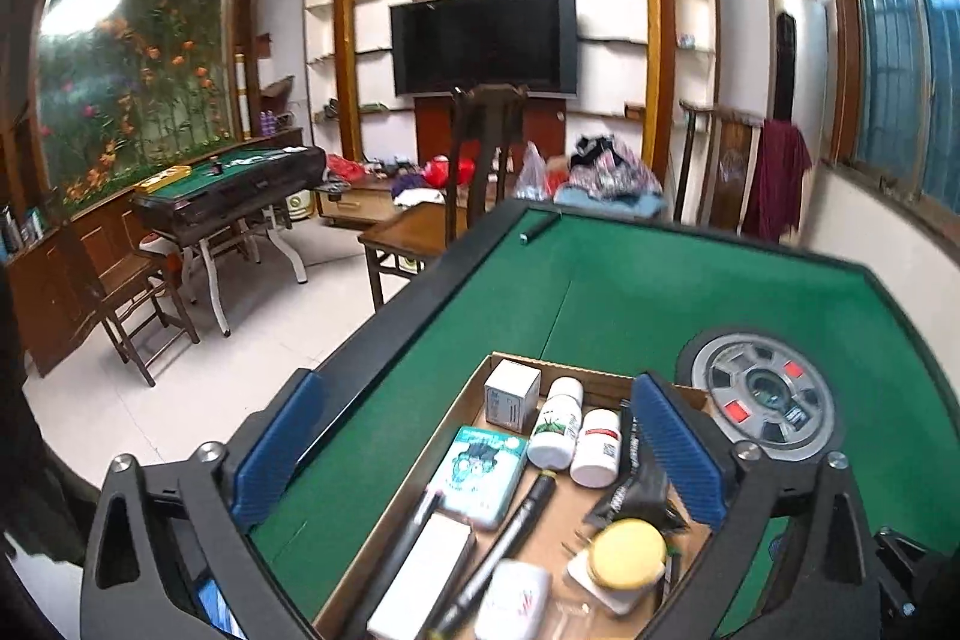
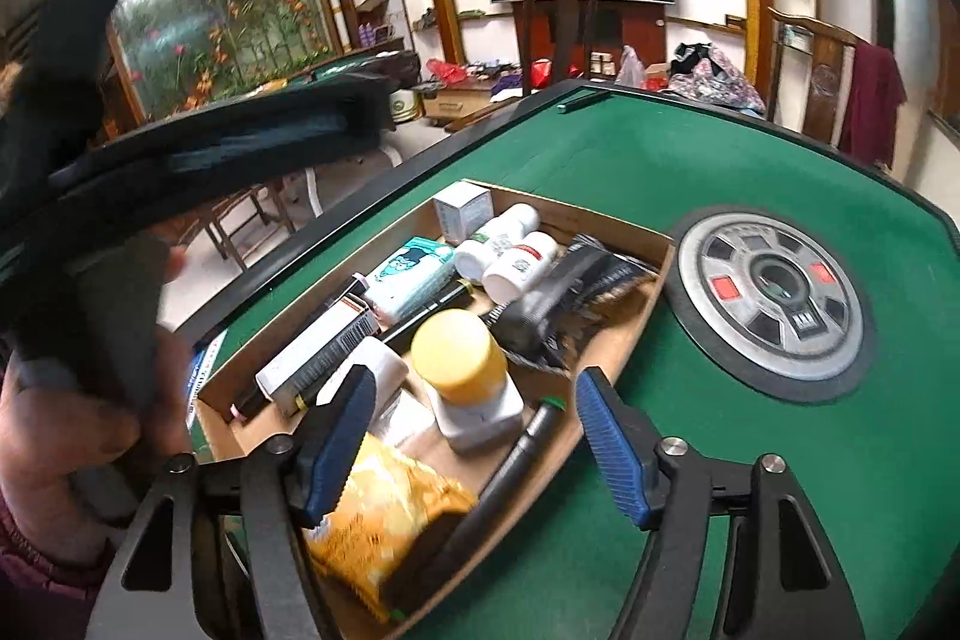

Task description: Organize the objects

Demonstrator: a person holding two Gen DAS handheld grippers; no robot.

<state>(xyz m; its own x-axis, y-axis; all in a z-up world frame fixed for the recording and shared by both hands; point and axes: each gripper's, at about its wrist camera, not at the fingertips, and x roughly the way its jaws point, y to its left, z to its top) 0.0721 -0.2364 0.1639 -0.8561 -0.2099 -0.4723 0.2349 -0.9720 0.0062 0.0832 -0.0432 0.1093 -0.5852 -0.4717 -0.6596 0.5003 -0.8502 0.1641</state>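
One shallow brown cardboard box [image 1: 600,377] lies on the green felt desk [image 1: 630,292], just beside the one round silver dial set into the desk's middle [image 1: 762,396], and everything else is placed from that box. Inside it, at the far end, stands one small white carton [image 1: 512,394]; next to that lie two white round bottles [image 1: 558,421] side by side, one with a green label, one with a red label [image 1: 596,447]. One teal printed packet [image 1: 477,472] lies toward the box's left wall, and one crumpled black foil pouch [image 2: 570,292] toward its right wall. Nearer the middle stands one white bottle with a yellow domed cap [image 2: 465,358], with one long white carton bearing a barcode [image 2: 318,358] on its left. Two black pens show: one running along the box's middle [image 1: 516,526], one near its near right corner [image 2: 528,445]. One yellow snack bag [image 2: 390,508] fills the box's near end. The left gripper [image 1: 474,460] hangs over the box with its blue jaws spread wide and nothing between the pads. The right gripper [image 2: 474,442] hangs over the near end, jaws apart, gripping nothing. One hand [image 2: 66,436] grips the left tool's handle.
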